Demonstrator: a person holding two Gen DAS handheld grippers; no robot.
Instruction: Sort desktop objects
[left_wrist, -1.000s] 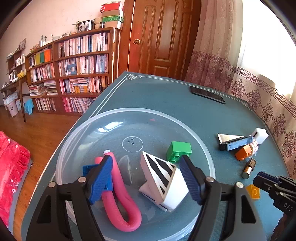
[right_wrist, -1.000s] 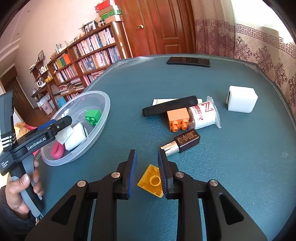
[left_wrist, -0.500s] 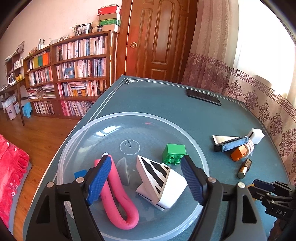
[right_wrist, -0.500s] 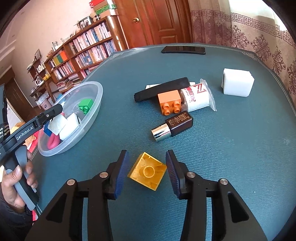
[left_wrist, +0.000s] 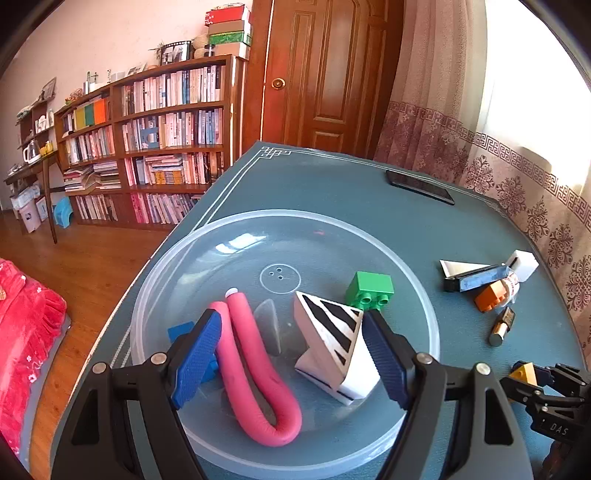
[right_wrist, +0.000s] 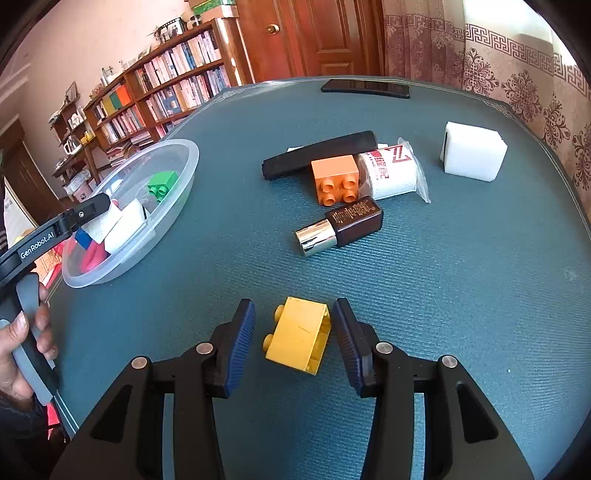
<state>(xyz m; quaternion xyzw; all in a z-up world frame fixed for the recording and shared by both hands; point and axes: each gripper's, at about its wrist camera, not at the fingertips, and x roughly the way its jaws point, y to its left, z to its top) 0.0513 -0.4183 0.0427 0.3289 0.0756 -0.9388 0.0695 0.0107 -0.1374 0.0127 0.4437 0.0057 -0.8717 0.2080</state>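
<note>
The teal table (right_wrist: 461, 277) carries the clear bowl (right_wrist: 177, 192) at its left side, already loaded with a green brick (left_wrist: 369, 288), a pink foam tube (left_wrist: 255, 369) and a striped white block (left_wrist: 332, 347). The left gripper (left_wrist: 291, 358) hangs over the bowl, jaws wide, holding nothing. The right gripper (right_wrist: 293, 339) straddles the yellow brick (right_wrist: 299, 339) lying on the table, pads apart on either side without contact. Step in hand: picking that brick. The next move probably calls for closing squarely on its flat sides, then carrying it to the bowl.

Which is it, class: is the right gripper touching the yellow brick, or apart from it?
Apart. The right wrist view shows table on both sides between the open right gripper and yellow brick.
</note>
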